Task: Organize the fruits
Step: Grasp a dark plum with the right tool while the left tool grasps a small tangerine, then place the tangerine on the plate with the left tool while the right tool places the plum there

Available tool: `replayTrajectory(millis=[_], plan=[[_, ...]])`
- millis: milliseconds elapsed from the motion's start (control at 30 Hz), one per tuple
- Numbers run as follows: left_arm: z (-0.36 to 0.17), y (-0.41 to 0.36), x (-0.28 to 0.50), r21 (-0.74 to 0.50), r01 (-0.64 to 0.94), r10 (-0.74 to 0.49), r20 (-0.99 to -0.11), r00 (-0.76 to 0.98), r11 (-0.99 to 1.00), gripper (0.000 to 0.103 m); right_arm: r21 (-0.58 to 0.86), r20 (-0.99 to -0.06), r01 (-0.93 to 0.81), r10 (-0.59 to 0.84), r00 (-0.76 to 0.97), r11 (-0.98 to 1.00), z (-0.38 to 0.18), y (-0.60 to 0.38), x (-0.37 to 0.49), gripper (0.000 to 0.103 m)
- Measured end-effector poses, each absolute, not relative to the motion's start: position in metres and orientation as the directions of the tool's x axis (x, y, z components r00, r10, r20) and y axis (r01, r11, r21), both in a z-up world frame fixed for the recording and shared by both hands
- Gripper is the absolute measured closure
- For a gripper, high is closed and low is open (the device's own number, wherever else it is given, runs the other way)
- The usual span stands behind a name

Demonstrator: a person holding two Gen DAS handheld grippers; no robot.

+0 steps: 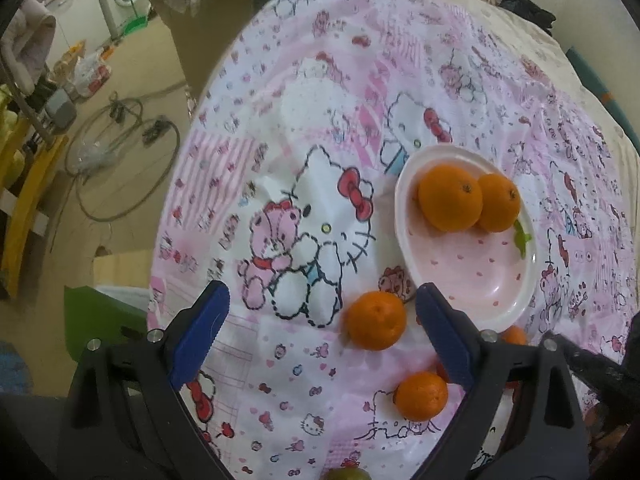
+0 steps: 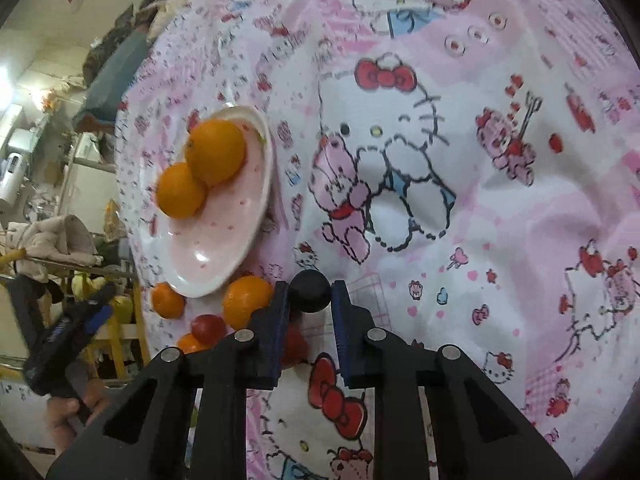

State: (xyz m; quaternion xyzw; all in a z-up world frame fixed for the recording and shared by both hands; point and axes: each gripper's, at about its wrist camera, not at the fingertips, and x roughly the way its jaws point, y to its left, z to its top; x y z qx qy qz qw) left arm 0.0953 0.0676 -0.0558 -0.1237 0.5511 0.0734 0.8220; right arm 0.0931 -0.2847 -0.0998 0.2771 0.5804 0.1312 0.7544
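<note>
A pink-and-white plate (image 1: 496, 280) on the Hello Kitty tablecloth holds two oranges (image 1: 450, 197) (image 1: 500, 202); it also shows in the right wrist view (image 2: 208, 256). My left gripper (image 1: 322, 304) is open and empty above the cloth, with a loose orange (image 1: 375, 320) between its fingers and another (image 1: 421, 395) nearer. My right gripper (image 2: 308, 292) is shut on a dark round plum (image 2: 309, 291). Beside it lie oranges (image 2: 246, 300) (image 2: 167, 300) and red fruits (image 2: 207, 328).
The round table's cloth (image 1: 320, 120) drops off at the left to a floor with hoses (image 1: 120, 160) and a yellow frame (image 1: 24, 208). A green box (image 1: 100, 320) stands below the table edge. The left gripper and hand show in the right wrist view (image 2: 60, 340).
</note>
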Motion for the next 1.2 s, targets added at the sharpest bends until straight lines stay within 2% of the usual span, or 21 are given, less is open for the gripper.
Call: replayTrajectory(millis=[67,133,233,333,467,700,900,1000,1200], plan=[[-0.066,0.061,0.098,-0.132,-0.244,-0.041,-0.937,0.347,0.961,0.018,0.579,-0.791,0.114,0.522,0.319,0.807,-0.090,-0.288,0.091,0.081],[-0.076,0.050,0.100,-0.131,-0.207,-0.063,-0.950,0.305,0.969,0.020,0.591,-0.778,0.107,0.529,0.339,0.800,-0.084,-0.290,0.091,0.081],[-0.091,0.028,0.101,-0.114,-0.122,-0.084,-0.970,0.227,0.986,0.035,0.604,-0.766,0.095,0.544,0.342,0.791,-0.079,-0.290,0.091,0.081],[-0.096,0.015,0.104,-0.049,-0.083,-0.029,-0.974,0.224,0.995,0.037,0.603,-0.761,0.072,0.546,0.350,0.795,-0.073,-0.288,0.091,0.081],[-0.102,0.009,0.111,-0.026,-0.060,-0.013,-0.978,0.207,0.998,0.063,0.612,-0.755,0.073,0.554,0.350,0.787,-0.074,-0.290,0.092,0.081],[-0.096,0.008,0.111,-0.030,-0.065,-0.015,-0.975,0.222,0.997,0.065,0.617,-0.745,0.065,0.556,0.368,0.785,-0.068,-0.296,0.091,0.081],[-0.069,0.019,0.102,-0.067,-0.082,-0.039,-0.951,0.306,0.994,0.065,0.626,-0.734,0.060,0.561,0.384,0.778,-0.063,-0.295,0.090,0.081],[-0.056,0.022,0.100,-0.113,-0.056,-0.086,-0.933,0.350,0.992,0.065,0.630,-0.727,0.055,0.564,0.392,0.775,-0.059,-0.294,0.092,0.081],[-0.042,0.014,0.110,-0.105,-0.008,-0.095,-0.923,0.374,0.994,0.065,0.633,-0.717,0.043,0.564,0.409,0.773,-0.051,-0.289,0.101,0.081]])
